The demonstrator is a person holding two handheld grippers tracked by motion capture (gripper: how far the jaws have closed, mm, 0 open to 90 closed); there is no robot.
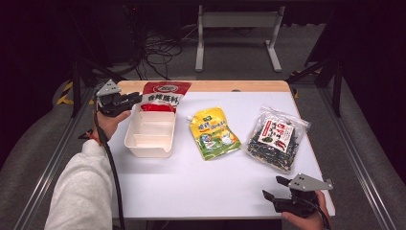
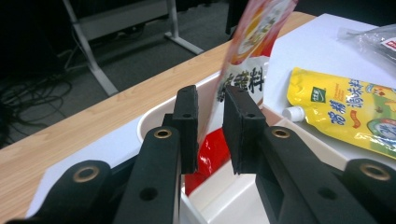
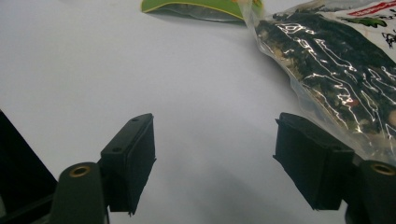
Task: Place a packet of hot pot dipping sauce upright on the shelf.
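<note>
A red and white sauce packet (image 1: 165, 96) leans on the far end of a white divided tray (image 1: 128, 138) at the table's back left. My left gripper (image 1: 136, 99) reaches in from the left at the packet's lower edge. In the left gripper view the packet (image 2: 247, 60) hangs down into the narrow gap between my left gripper's (image 2: 210, 126) jaws, over the tray (image 2: 154, 116), and the pads do not visibly press on it. My right gripper (image 1: 272, 188) rests at the front right, open and holding nothing (image 3: 215, 158).
A yellow spouted pouch (image 1: 213, 134) lies mid-table. A clear bag of dark dried food (image 1: 277, 139) lies right of it, close beside the right jaw (image 3: 327, 70). A wooden strip (image 1: 215, 86) edges the table's far side. Cables and a metal stand (image 1: 237, 33) are on the floor beyond.
</note>
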